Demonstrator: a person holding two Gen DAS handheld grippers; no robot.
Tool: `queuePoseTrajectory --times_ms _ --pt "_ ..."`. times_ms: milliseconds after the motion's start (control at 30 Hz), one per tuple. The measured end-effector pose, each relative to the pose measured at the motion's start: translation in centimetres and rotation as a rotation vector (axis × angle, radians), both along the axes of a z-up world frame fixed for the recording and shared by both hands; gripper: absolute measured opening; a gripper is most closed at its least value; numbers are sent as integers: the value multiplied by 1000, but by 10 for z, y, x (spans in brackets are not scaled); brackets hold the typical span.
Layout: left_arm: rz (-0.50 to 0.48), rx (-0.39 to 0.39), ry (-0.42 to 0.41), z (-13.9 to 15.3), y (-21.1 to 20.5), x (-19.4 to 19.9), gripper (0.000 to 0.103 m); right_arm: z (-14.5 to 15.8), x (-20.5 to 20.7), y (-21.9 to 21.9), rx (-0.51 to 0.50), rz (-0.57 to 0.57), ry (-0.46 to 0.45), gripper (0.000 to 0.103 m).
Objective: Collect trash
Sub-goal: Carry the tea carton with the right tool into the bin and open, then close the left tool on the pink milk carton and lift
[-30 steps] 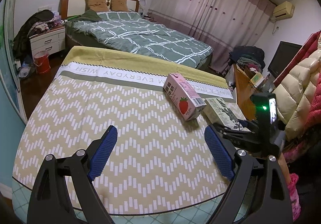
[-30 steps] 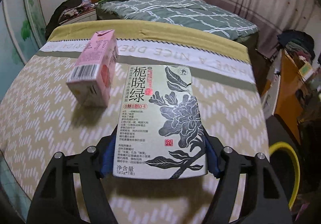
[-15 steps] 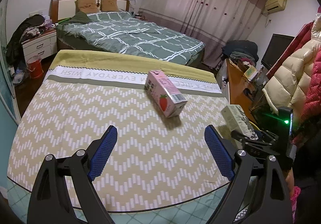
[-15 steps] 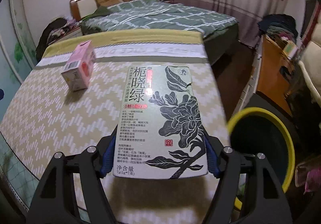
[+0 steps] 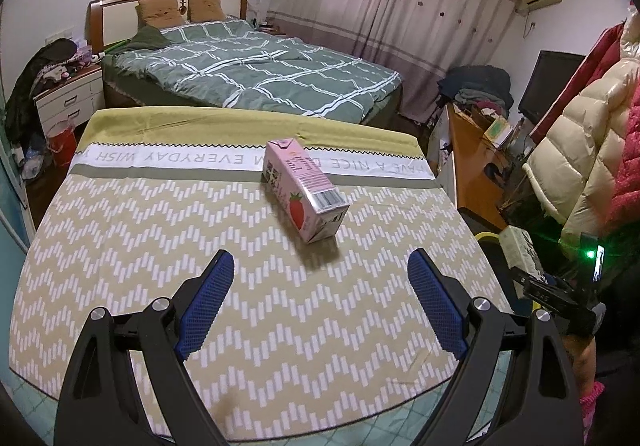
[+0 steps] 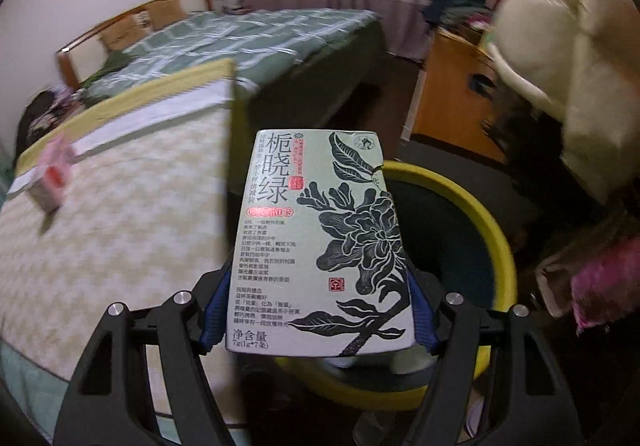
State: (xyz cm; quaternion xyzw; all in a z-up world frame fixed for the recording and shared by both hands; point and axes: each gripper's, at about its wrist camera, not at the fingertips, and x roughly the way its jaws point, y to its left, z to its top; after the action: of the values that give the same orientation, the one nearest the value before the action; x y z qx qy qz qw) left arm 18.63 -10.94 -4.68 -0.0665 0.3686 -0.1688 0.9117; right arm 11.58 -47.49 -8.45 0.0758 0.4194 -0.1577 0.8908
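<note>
Bedroom scene, seen from two wrist cameras. Nearest in the left view, the left hand-held gripper (image 5: 320, 282) hangs over the desk (image 5: 132, 246), which is covered by a chevron-patterned cloth; its blue-padded jaws stand wide apart with nothing between them. Just ahead lies a pink strawberry milk carton (image 5: 305, 193) on its side, apart from both pads. Nearest in the right view, the right hand-held gripper (image 6: 318, 310) clamps a pale green tea box (image 6: 320, 242) by its two long edges, printed face up. The box is held off the desk's right edge, above a yellow-rimmed bin (image 6: 496, 246) standing on the floor; the far end of the box overlaps the bin's rim in this view. The carton (image 6: 54, 182) appears blurred at left. Beyond the desk stands a bed (image 5: 256, 74) with a green checked quilt, then a curtain (image 5: 400, 26) along the far wall.
</note>
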Motion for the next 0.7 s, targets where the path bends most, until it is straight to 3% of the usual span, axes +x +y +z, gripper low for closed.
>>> queuePoseTrajectory --times_ms 167,700 --pt "5 18 22 -3 -17 24 87 -18 1 -22 -7 -66 53 71" --pt "107 64 143 -33 -45 129 87 -17 -7 -30 2 -77 22 74"
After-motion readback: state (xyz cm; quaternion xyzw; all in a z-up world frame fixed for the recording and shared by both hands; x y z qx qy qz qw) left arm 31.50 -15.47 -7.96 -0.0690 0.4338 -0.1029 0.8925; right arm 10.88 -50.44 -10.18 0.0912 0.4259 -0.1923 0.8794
